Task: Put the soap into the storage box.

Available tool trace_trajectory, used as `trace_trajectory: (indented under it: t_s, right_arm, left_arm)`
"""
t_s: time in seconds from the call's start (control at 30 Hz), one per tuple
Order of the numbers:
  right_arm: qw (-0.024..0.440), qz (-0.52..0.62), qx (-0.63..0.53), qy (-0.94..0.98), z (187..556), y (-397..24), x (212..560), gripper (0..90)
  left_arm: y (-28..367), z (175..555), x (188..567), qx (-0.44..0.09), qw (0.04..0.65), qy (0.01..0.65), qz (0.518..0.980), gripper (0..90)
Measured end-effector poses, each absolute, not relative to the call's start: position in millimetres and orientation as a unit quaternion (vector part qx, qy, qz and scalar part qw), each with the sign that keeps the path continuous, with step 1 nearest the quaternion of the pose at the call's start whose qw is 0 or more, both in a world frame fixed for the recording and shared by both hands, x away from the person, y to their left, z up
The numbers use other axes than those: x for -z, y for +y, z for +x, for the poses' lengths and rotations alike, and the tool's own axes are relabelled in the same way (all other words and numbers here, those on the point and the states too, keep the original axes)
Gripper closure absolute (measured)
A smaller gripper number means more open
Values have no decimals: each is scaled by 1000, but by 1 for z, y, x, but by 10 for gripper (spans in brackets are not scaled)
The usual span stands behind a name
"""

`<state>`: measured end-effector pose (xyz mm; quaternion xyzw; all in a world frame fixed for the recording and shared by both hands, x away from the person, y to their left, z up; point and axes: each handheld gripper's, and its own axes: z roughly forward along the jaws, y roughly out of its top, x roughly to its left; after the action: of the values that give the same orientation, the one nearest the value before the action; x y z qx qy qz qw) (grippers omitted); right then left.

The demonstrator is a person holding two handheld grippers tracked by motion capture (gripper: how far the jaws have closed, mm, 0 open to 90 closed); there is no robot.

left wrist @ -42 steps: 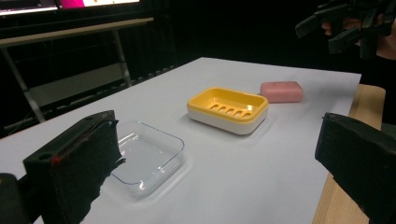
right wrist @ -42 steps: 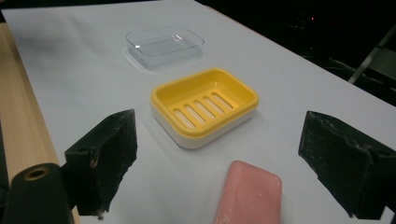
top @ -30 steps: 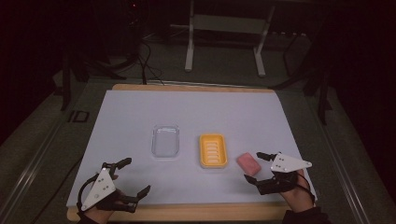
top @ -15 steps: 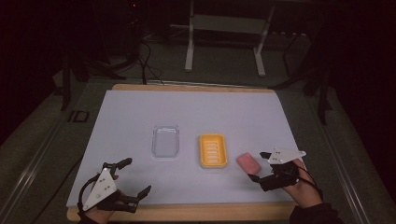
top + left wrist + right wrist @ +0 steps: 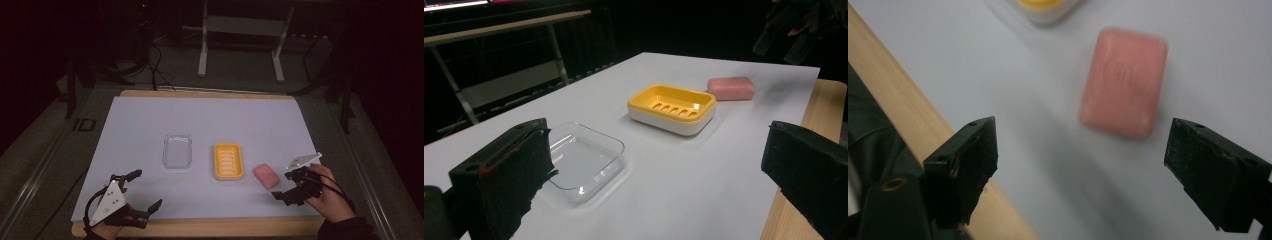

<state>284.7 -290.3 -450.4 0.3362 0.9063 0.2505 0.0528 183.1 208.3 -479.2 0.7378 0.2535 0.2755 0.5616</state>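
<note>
A pink soap bar (image 5: 266, 175) lies on the white table sheet (image 5: 210, 120), right of a yellow slotted soap dish (image 5: 228, 161). A clear plastic tray (image 5: 178, 151) sits left of the dish. My right gripper (image 5: 284, 185) is open just right of the soap, which lies ahead of its jaws and untouched. In the right gripper view the soap (image 5: 1124, 82) is blurred beyond the open right gripper (image 5: 1095, 160). My left gripper (image 5: 146, 189) rests open at the front left edge. Beyond the open left gripper (image 5: 656, 165) are the tray (image 5: 584, 160), dish (image 5: 672, 107) and soap (image 5: 731, 88).
A wooden table edge (image 5: 200, 227) runs along the front, close behind both grippers, and shows as a wooden strip (image 5: 898, 100) beside the right jaws. Dark floor, cables and a metal stand (image 5: 240, 45) lie beyond the far side of the table.
The right hand has turned and shifted slightly toward the soap bar, its grey plate now tilted up. The left gripper has stayed where it was.
</note>
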Motion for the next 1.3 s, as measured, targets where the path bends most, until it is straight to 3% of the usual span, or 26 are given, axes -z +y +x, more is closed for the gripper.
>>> trace_trajectory:
  t_s: [0.83, 1.17, 1.3]
  right_arm:
    - [13, 396, -88, 914, 293, -285, 458, 178]
    - [-49, 433, 21, 900, 298, -283, 466, 104]
    - [-44, 431, 30, 901, 299, -282, 467, 104]
  left_arm:
    - [207, 183, 479, -275, 561, 253, 738, 6]
    - [207, 183, 479, -275, 558, 252, 741, 6]
    - [207, 183, 479, -275, 558, 252, 741, 6]
